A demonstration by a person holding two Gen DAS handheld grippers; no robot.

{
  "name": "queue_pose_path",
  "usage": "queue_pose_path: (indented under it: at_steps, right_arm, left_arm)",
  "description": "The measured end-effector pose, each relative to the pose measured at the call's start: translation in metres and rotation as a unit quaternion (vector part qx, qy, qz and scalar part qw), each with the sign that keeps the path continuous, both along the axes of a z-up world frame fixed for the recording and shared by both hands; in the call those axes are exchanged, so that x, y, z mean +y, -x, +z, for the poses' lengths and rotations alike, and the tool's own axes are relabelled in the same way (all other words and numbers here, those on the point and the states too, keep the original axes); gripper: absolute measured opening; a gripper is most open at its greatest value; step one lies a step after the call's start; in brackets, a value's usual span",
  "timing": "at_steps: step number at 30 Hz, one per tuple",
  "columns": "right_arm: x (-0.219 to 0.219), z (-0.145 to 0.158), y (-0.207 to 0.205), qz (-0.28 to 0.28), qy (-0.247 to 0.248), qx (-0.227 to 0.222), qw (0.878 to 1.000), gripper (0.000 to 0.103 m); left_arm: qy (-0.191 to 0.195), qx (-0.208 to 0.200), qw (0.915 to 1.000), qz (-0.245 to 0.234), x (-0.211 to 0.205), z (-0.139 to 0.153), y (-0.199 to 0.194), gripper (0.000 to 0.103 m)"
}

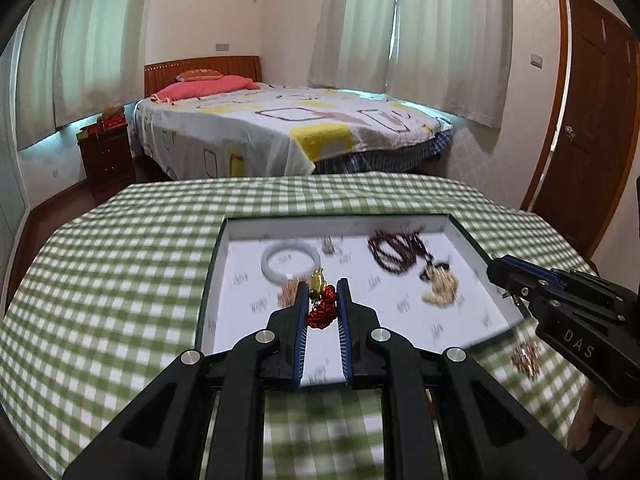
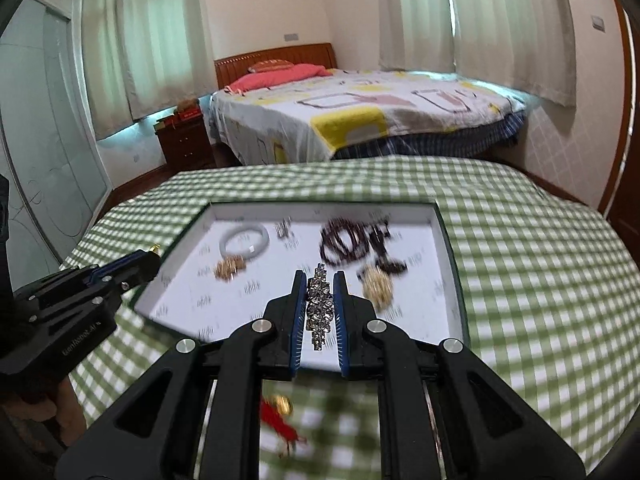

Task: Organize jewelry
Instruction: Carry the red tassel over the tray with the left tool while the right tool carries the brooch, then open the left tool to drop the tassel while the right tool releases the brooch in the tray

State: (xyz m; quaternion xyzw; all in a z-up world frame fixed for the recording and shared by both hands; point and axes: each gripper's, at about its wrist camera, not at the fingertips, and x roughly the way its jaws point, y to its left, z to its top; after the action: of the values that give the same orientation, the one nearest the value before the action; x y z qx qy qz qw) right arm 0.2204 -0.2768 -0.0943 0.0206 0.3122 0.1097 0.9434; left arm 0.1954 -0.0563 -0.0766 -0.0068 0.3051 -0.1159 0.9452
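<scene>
**Two grippers, each carrying one piece above the open box**

One tabletop (image 1: 120, 264) in green-and-white check takes up the near scene; its far edge falls away toward a bed (image 1: 280, 128), and broad bare cloth lies left and right of the box. One shallow white-lined box (image 1: 472, 240) sits in the middle of the cloth, its low walls standing on every side, with open floor across its near half.

Five pieces lie inside, along the far half: one pale bangle (image 1: 291, 263), one small silvery piece (image 1: 329, 245) beside it, one dark bead string (image 1: 394, 250) coiled in loops, one cream cluster (image 1: 440, 290) and one small gold cluster (image 2: 229, 268) near the bangle. One loose gold piece (image 1: 526, 357) rests on the cloth outside the box's near right corner.

Left gripper (image 1: 323, 286): jaws narrow, pinching one red knotted charm with a gold pendant (image 1: 320, 300), held above the box's near part. Right gripper (image 2: 319, 280): jaws narrow, clamped on one rhinestone strip (image 2: 318, 308), likewise over the box's near edge. Motion blur softens the small pieces.
</scene>
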Motion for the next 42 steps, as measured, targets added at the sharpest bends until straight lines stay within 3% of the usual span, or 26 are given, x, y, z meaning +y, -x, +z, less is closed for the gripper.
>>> queue_pose_path:
  at_steps: [6, 19, 27, 33, 35, 37, 38, 42]
  right_arm:
    - [0.015, -0.009, -0.034, 0.007, 0.001, 0.001, 1.000, 0.014]
    - [0.028, -0.072, -0.081, 0.012, 0.029, 0.086, 0.996, 0.014]
    - [0.030, -0.078, -0.086, 0.017, 0.032, 0.103, 0.994, 0.014]
    - [0.029, -0.077, -0.086, 0.016, 0.032, 0.105, 0.994, 0.017]
    - [0.029, -0.076, -0.086, 0.014, 0.032, 0.102, 0.994, 0.024]
    - [0.029, -0.075, -0.085, 0.014, 0.032, 0.099, 0.994, 0.028]
    - [0.028, -0.075, -0.084, 0.015, 0.033, 0.099, 0.994, 0.028]
    - [0.028, -0.074, -0.083, 0.016, 0.035, 0.095, 0.995, 0.029]
  left_arm:
    - [-0.002, 0.009, 0.9998, 0.019, 0.001, -0.012, -0.032, 0.015]
    - [-0.009, 0.089, 0.9951, 0.042, 0.009, -0.066, -0.067, 0.015]
    - [-0.003, 0.123, 0.9915, 0.041, 0.010, -0.075, -0.075, 0.016]
    - [-0.011, 0.126, 0.9911, 0.040, 0.007, -0.076, -0.076, 0.017]
    - [-0.013, 0.126, 0.9913, 0.038, 0.005, -0.076, -0.077, 0.020]
    - [-0.017, 0.124, 0.9913, 0.039, 0.003, -0.076, -0.077, 0.036]
    - [-0.019, 0.124, 0.9912, 0.041, 0.003, -0.076, -0.077, 0.039]
    - [-0.016, 0.124, 0.9912, 0.044, 0.005, -0.076, -0.076, 0.040]
